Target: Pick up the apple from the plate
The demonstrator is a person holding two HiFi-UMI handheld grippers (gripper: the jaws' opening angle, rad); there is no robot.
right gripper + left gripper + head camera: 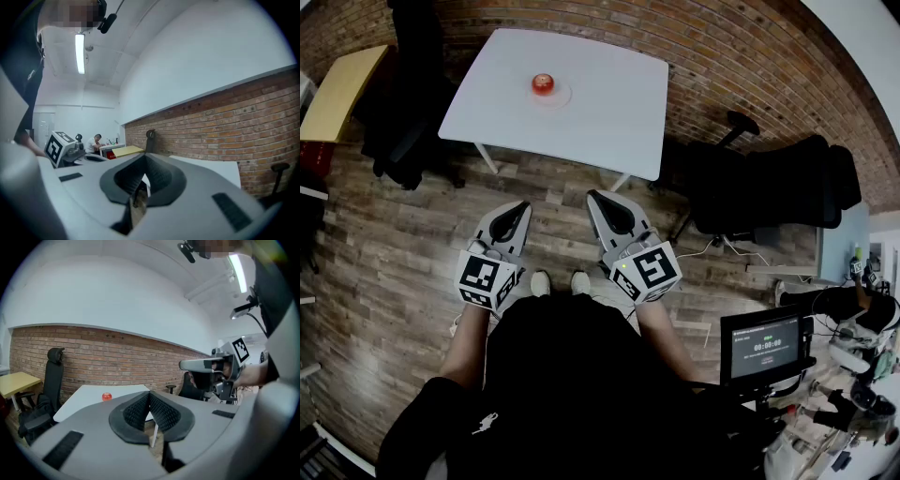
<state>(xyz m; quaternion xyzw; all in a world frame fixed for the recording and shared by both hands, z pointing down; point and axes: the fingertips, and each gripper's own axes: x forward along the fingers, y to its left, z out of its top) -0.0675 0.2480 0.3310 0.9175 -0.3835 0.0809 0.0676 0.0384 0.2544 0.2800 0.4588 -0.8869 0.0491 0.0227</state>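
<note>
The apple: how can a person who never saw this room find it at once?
Find the white table by the brick wall. On it lies one small white plate; the apple on that plate is the only red, round thing there.

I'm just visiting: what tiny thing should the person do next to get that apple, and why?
Probably step toward the table first. The apple sits on its plate there, across the floor and well beyond both grippers. The left gripper and right gripper have their jaws together with nothing between them; opening can wait.
</note>
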